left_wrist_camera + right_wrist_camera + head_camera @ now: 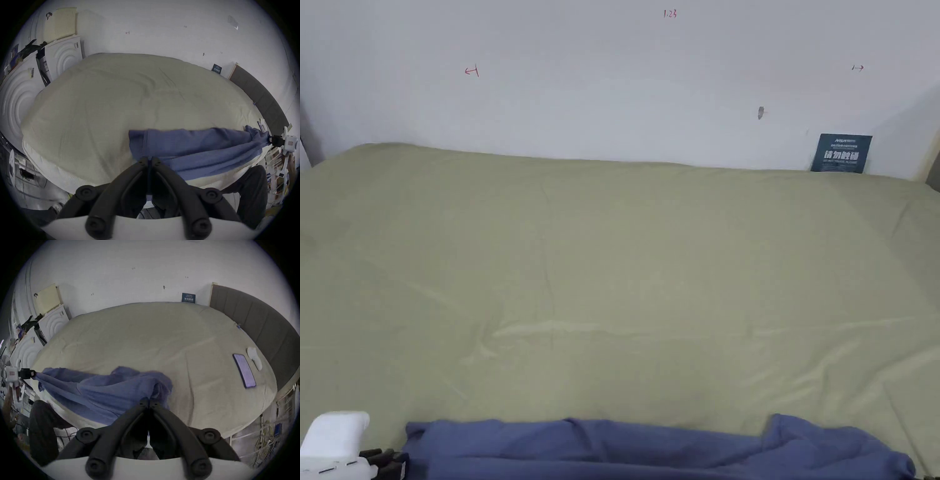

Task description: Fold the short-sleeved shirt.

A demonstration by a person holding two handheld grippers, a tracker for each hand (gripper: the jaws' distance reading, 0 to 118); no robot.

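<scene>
Shirt (650, 447), blue and short-sleeved, is stretched in a loose band along the near edge of the bed (625, 262), between the two grippers. The left gripper (150, 160) has its jaws closed together on one end of the cloth; the right gripper (149, 400) has its jaws pinched on the other end, where the fabric bunches up. In the head view the left gripper's white body sits at the bottom left corner, touching the shirt's end.

The bed is covered by a pale green sheet (146, 337) with shallow creases, smooth over most of its width. It stands against a white wall (612, 81) that bears small red marks and a dark blue sign (841, 153) resting at the bed's far edge. A brown padded headboard (259, 318) runs along the right side. Near it on the sheet lie a phone (244, 370) and, just beside that, a small white object (254, 357). On the left side stand white foam panels (63, 55) with moulded rings, and a yellowish panel (60, 24) leaning above them. A person's dark trouser leg (43, 431) shows by the bed's near edge.
</scene>
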